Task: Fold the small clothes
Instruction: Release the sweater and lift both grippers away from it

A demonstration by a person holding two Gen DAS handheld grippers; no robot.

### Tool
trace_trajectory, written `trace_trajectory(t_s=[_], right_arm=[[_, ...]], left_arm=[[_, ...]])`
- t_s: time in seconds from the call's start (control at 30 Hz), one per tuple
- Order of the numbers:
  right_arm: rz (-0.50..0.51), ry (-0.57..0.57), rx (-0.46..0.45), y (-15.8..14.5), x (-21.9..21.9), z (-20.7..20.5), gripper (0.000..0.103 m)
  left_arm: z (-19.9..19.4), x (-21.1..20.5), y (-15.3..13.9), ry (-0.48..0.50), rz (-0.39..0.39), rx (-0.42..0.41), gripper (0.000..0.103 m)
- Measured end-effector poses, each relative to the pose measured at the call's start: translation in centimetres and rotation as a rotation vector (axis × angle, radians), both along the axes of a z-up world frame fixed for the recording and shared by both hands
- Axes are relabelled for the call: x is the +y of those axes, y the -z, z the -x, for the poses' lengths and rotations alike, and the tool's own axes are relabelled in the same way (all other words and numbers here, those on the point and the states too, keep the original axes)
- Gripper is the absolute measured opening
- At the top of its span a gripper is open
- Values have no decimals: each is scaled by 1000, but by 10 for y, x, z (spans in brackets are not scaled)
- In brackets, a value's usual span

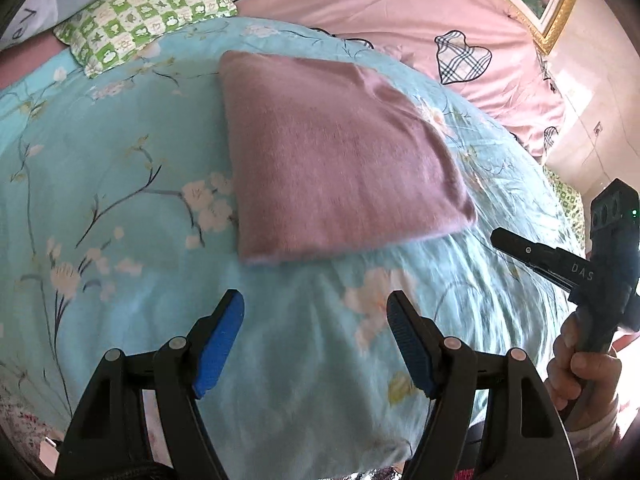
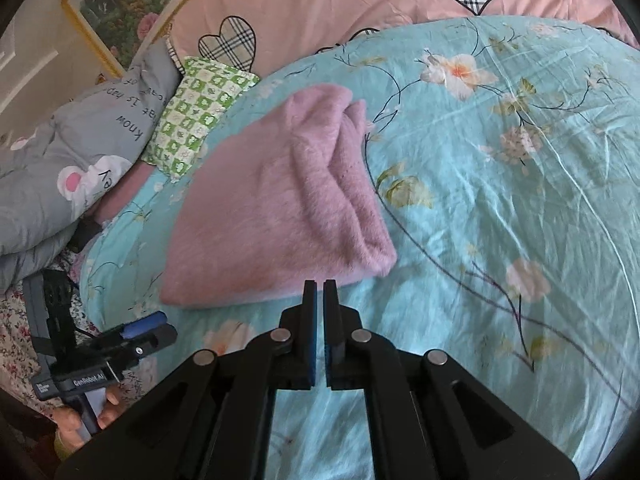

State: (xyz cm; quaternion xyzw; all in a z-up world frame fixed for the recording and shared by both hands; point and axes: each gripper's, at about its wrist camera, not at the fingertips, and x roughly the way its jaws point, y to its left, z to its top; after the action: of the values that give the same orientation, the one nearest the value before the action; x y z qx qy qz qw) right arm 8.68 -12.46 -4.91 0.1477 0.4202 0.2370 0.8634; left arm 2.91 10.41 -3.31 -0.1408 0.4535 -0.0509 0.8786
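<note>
A fuzzy pink garment lies folded in a neat rectangle on the turquoise floral quilt. It also shows in the right wrist view, with soft folds along its right side. My left gripper is open and empty, hovering over the quilt just short of the garment's near edge. My right gripper is shut and empty, its tips just short of the garment's near edge. The right gripper shows at the right of the left wrist view, the left gripper at the lower left of the right wrist view.
A green checked pillow and a grey printed pillow lie beyond the garment. A pink sheet with plaid hearts covers the bed behind the quilt. A gold-framed picture hangs on the wall.
</note>
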Motion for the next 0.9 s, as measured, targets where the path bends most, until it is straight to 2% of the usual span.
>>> trace_trajectory(t_s=[0.2, 0.4, 0.63, 0.9], right_arm=[[23, -29, -26, 2, 6, 24, 4], [25, -34, -68, 2, 5, 48, 4], [76, -37, -88, 7, 8, 68, 4], [55, -29, -99, 4, 4, 83, 4]], left_arm=[[34, -2, -2, -5, -7, -17, 80], [50, -10, -6, 8, -5, -31, 81], [56, -22, -20, 29, -64, -71, 82], [66, -25, -32, 10, -140, -105, 83]])
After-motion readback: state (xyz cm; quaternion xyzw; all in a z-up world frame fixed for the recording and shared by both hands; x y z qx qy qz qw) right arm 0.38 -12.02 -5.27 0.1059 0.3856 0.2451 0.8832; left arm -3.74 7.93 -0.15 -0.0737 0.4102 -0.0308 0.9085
